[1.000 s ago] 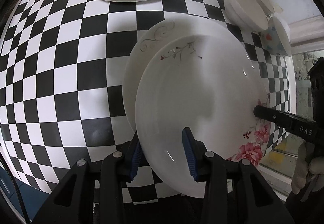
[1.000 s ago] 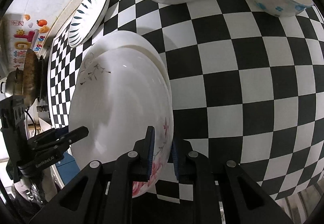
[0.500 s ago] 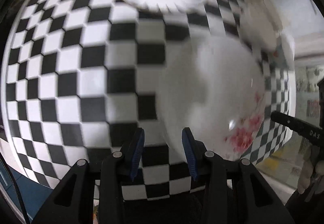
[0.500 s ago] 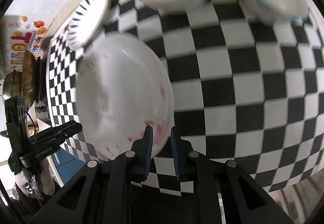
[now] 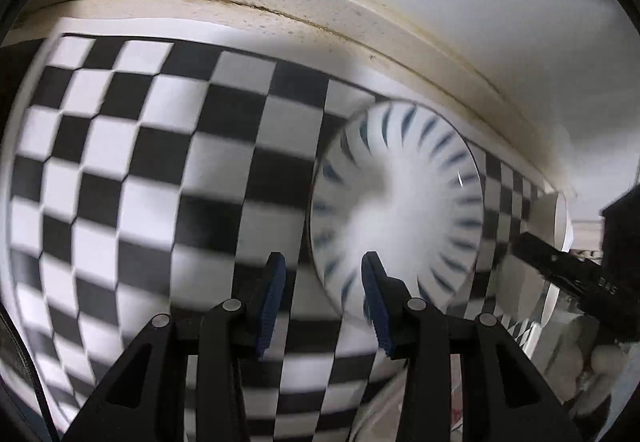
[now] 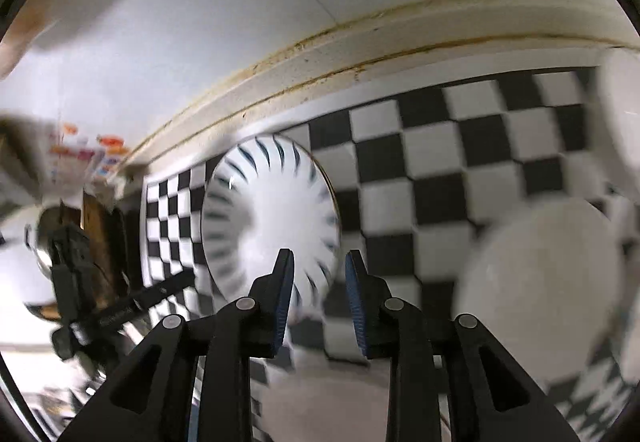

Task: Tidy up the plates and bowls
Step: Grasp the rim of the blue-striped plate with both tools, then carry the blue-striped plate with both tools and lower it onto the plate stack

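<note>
Round white plate with dark blue radial rim strokes (image 5: 400, 206) lies flat on checkered worktop (image 5: 120, 162) near the back edge, ahead between both tools. Left tool (image 5: 323, 298) and right tool (image 6: 318, 294) both spread, empty; neither clearly nearer.

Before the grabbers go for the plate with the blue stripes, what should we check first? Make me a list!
1. Left gripper open and holding nothing: ok.
2. Right gripper open and holding nothing: ok.
3. White plate with dark blue stripes round its rim in both views, nothing on it: ok.
4. Plate lying flat on the black-and-white checkered cloth: cannot tell, the pictures are blurred.
5. Gripper lined up with the plate's rim: not ok; both point at the plate, but no rim sits between the fingers.
6. The plain white dish to the right clear of the striped plate: ok, checkered squares show between them.
</note>
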`<action>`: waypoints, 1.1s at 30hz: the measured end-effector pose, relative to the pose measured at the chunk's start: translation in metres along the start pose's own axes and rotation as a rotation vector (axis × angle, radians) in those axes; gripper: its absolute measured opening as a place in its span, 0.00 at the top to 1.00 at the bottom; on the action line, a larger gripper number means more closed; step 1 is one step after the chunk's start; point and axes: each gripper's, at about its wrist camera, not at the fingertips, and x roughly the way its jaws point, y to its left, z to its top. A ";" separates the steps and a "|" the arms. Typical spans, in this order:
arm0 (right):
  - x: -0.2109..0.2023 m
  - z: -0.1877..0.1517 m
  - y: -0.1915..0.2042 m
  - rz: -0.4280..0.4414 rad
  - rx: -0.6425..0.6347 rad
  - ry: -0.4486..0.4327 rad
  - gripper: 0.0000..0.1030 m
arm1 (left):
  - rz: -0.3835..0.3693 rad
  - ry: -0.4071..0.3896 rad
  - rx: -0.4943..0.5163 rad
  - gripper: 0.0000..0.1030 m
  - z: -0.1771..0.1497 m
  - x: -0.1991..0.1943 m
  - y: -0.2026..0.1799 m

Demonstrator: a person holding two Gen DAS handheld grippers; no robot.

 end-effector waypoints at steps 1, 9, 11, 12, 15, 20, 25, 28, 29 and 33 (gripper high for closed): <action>0.013 0.011 -0.002 0.013 0.021 0.029 0.72 | -0.001 0.011 -0.002 0.64 0.009 0.007 0.002; 0.068 0.036 -0.014 -0.024 0.068 0.136 0.69 | -0.048 0.066 0.072 0.66 0.043 0.036 -0.004; 0.073 0.035 -0.014 -0.012 0.063 0.138 0.71 | -0.080 0.073 0.087 0.67 0.044 0.038 -0.007; 0.073 0.034 -0.012 0.001 0.061 0.129 0.73 | -0.064 0.065 0.104 0.68 0.044 0.037 -0.010; 0.074 0.031 0.000 -0.058 0.003 0.102 0.73 | -0.013 0.042 0.134 0.68 0.037 0.034 -0.017; 0.075 0.027 0.005 -0.052 -0.050 0.097 0.73 | -0.018 0.015 0.112 0.68 0.032 0.026 -0.019; 0.069 0.021 0.008 -0.048 -0.078 0.071 0.74 | 0.002 -0.013 0.124 0.68 0.020 0.016 -0.025; 0.060 0.016 0.009 -0.044 -0.096 0.062 0.77 | -0.004 -0.019 0.115 0.68 0.013 0.011 -0.027; 0.056 0.015 0.009 -0.044 -0.100 0.061 0.77 | -0.006 -0.019 0.116 0.68 0.009 0.008 -0.028; 0.043 0.002 0.012 -0.039 -0.116 0.048 0.79 | 0.007 -0.017 0.124 0.68 -0.008 -0.001 -0.037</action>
